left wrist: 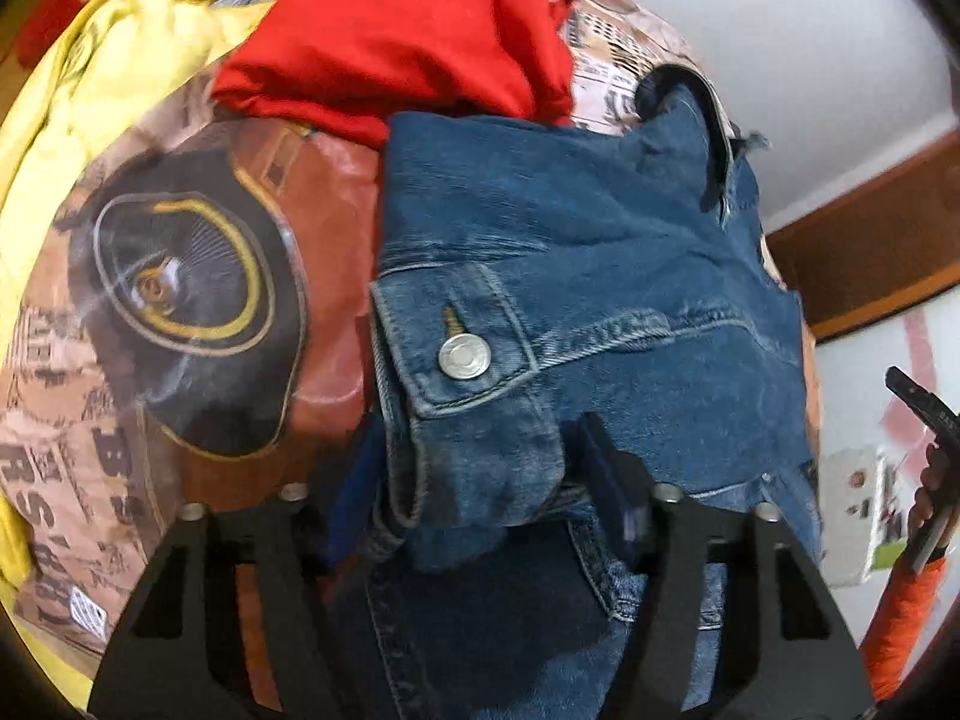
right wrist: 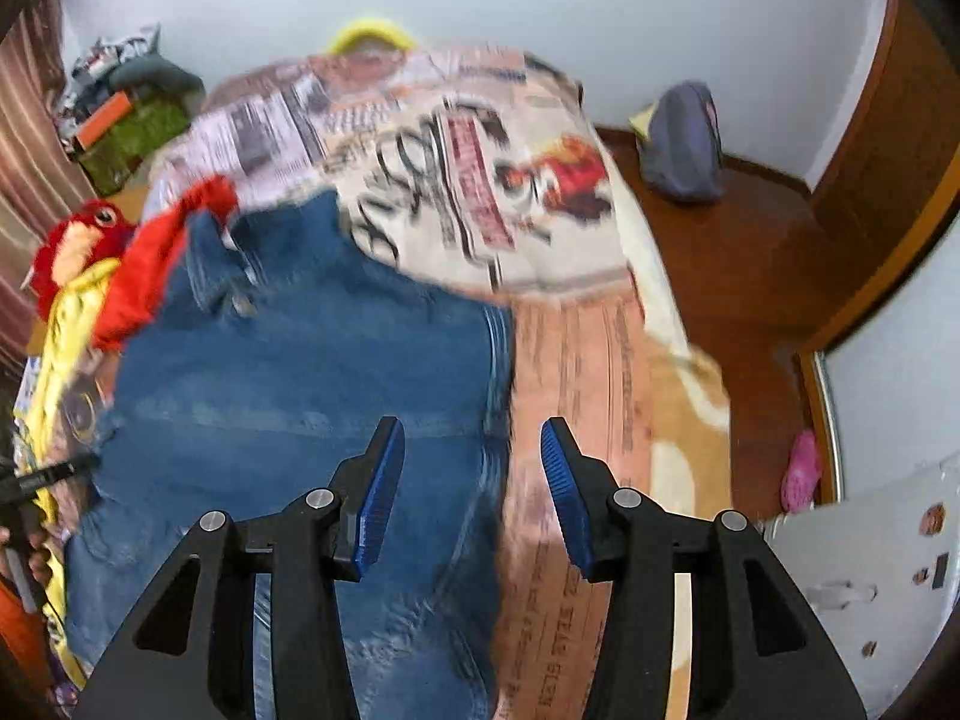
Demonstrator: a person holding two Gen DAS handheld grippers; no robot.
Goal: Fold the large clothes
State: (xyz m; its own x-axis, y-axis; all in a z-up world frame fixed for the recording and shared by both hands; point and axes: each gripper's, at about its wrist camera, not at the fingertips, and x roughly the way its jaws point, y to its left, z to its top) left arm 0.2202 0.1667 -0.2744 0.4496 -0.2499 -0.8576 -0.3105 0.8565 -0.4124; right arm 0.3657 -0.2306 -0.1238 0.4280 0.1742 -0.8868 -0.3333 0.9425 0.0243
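denim jacket (left wrist: 576, 228) on bed (right wrist: 576, 360): left gripper (left wrist: 474, 480) jaws straddle cuff, grip unclear; right gripper (right wrist: 471, 492) jaws apart, empty; best pinch seams squarely.

One denim jacket (left wrist: 570, 252), one red garment (left wrist: 390, 54).

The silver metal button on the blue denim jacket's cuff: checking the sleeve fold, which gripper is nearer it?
Left. The left gripper straddles the cuff just below the silver metal button. The right gripper hovers open over the blue denim jacket's far edge.
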